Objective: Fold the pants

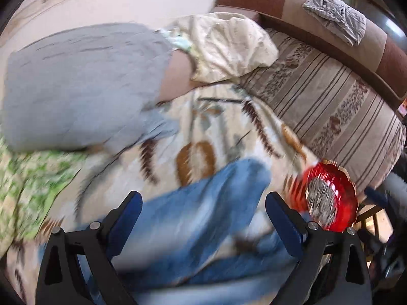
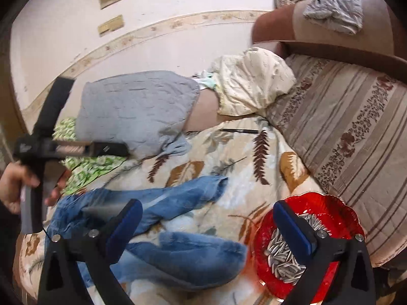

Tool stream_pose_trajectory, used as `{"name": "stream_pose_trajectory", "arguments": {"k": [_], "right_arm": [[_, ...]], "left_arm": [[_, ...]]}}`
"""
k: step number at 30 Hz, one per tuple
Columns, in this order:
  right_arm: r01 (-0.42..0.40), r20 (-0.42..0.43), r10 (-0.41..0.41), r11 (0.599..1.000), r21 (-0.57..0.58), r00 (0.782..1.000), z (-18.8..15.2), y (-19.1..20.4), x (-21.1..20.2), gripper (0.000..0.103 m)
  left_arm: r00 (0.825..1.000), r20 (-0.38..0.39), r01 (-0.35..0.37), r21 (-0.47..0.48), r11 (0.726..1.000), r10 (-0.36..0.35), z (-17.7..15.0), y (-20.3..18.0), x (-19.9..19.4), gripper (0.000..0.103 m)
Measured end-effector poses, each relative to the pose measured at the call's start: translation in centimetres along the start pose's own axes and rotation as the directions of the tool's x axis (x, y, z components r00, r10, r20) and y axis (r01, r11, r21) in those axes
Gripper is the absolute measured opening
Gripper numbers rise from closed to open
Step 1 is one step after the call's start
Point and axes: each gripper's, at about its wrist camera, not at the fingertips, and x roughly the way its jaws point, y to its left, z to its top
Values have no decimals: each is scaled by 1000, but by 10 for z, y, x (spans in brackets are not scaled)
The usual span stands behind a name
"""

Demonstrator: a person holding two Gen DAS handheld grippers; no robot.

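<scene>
Blue jeans [image 2: 162,203] lie crumpled on a leaf-patterned blanket [image 2: 229,152], one leg stretched toward the middle and another part bunched nearer me [image 2: 188,256]. My right gripper [image 2: 207,204] hovers over them, open, with nothing between its blue pads. In the left wrist view the jeans [image 1: 193,241] are blurred below my left gripper [image 1: 203,197], which is also open and holds nothing. The left gripper's black body shows at the left edge of the right wrist view, held by a hand [image 2: 12,188].
A red glass dish [image 2: 338,218] of sunflower seeds sits on the blanket close to my right gripper's right finger. A grey quilted cushion [image 2: 132,106], a cream pillow [image 2: 254,81], a pen [image 2: 239,131] and green-patterned fabric [image 2: 84,167] lie behind. The striped sofa back [image 2: 343,127] rises at right.
</scene>
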Motion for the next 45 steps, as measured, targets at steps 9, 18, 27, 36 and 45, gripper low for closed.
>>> {"name": "stream_pose_trajectory", "arguments": {"k": [9,18,27,36,45], "right_arm": [[-175,-96,165,979,-103,982,-34,73,7,103],[-414,-263,347,869,-271,900,-84,171,29,103],[-534,-396,363,650,-542,844,-167,256,31,103],[-469,-374,288,444,-763,881,-227,331,50,103],[-510,-445,270,600,-616,854,-206,346,106,46]], "left_arm": [[979,-45,-201,-162,966,197,-126,92,-119,97],[959,-172,-270,-326,906,224,-240,145,-152,101],[979,-170,-195,-636,747,110,-280,213,-86,101],[960,-267,-226,-581,782,80,-240,254,-19,101],[970,-242,-121,-538,834,-16,-235,272,1,33]]}}
